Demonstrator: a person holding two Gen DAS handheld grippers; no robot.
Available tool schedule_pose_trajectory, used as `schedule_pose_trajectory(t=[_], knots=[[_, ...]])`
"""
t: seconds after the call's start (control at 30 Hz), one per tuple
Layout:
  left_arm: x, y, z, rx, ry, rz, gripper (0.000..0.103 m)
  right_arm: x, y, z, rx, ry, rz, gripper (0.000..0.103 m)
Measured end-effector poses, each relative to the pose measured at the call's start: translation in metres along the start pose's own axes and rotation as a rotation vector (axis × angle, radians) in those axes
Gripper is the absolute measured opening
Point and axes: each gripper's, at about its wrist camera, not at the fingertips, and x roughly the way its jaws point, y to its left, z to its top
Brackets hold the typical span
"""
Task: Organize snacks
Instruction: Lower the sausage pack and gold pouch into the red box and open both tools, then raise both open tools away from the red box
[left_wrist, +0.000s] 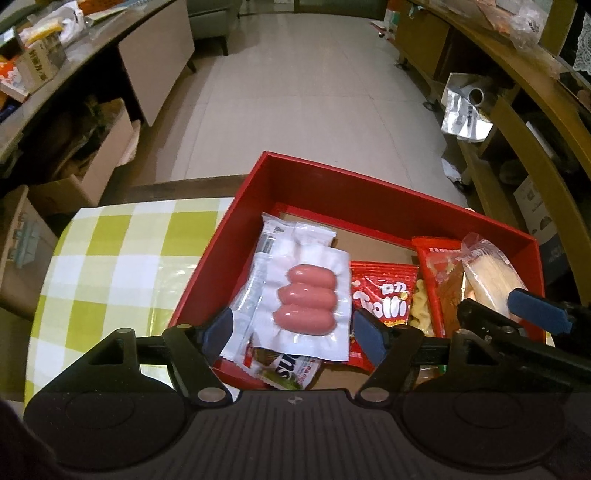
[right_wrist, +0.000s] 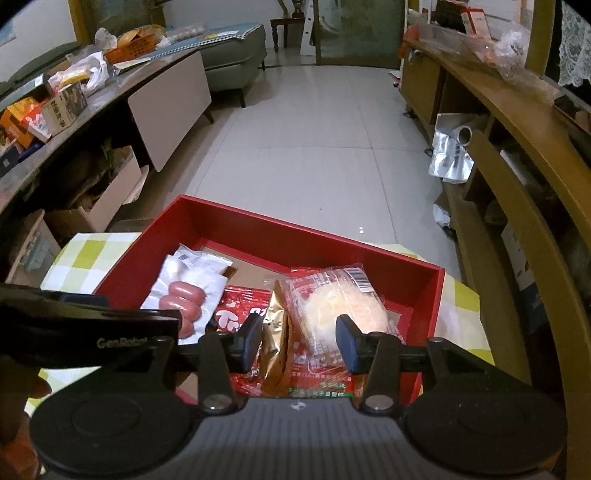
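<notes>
Red box sits on a table with a green-and-white checked cloth, its far side at the table's far edge. Straight red walls, plain brown cardboard floor showing at the far side.

Contents, left to right: sausage pack, clear vacuum film over white backing, three plump pink sausages side by side, lying on a second white pack toward the box's left wall. Red candy bag with white lettering in the middle. Gold-and-red packet next to it. Clear-wrapped pale bun on a red packet, toward the right wall (barcode on the wrapper's top corner).

Left gripper: fingers apart, straddling the near end of the sausage pack, pads not pressing it.

Right gripper: fingers apart, either side of the gold packet and bun; whether the pads touch the wrapper I cannot tell.
</notes>
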Motion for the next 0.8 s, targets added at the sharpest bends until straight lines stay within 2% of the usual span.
schedule_pose_trajectory(t=[0.5,0.8], knots=[[-0.034,0.013,-0.015,0.013,-0.017,0.031,0.081,-0.027,0.015,-0.006,-0.010,-0.002,0.003,0.053],[-0.047,0.026,-0.036,0.008,0.002,0.049,0.081,-0.039,0.029,-0.031,-0.058,0.053,0.016,0.054]])
